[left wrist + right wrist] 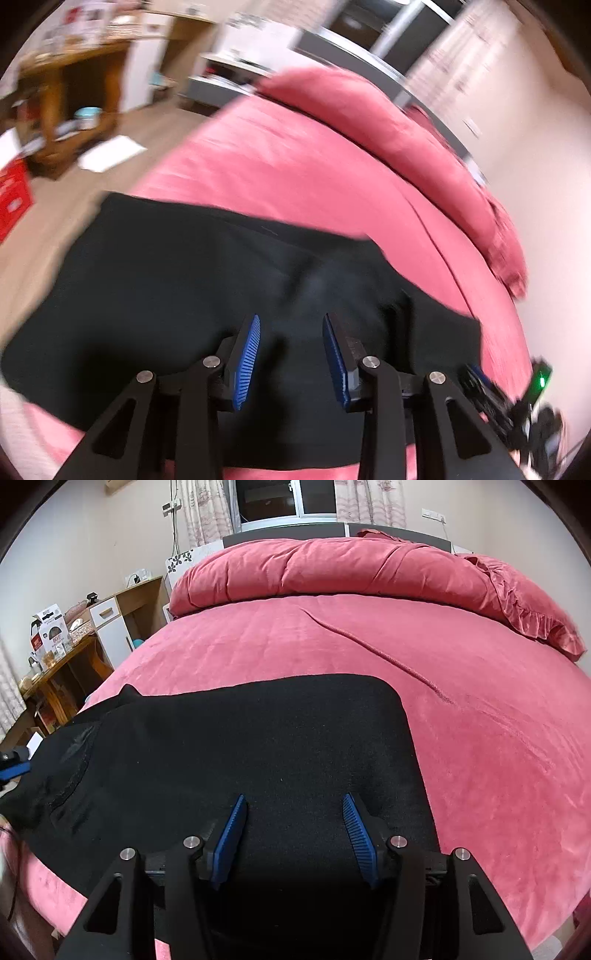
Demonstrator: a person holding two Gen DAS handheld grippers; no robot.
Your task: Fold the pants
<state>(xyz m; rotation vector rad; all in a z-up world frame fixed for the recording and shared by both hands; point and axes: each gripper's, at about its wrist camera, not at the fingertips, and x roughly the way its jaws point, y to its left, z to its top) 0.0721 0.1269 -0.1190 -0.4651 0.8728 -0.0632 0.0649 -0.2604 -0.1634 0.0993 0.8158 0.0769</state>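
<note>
Black pants [177, 280] lie folded and flat on the near part of a pink bed [280, 158]. In the right wrist view the pants [258, 734] form a wide dark slab with a rounded far right corner and a rumpled left end. My left gripper [291, 319] hovers over the pants, blue pads apart, nothing between them. My right gripper [294, 798] is also open above the cloth, holding nothing. The right gripper [495, 397] shows blurred at the left wrist view's lower right edge. The left gripper [13, 766] peeks in at the right wrist view's left edge.
A rolled pink duvet [325, 568] and a ruffled pillow [524, 609] lie at the bed's head. A wooden desk [62, 668] with clutter stands left of the bed. A red box [11, 199] and a white sheet [110, 153] sit on the floor.
</note>
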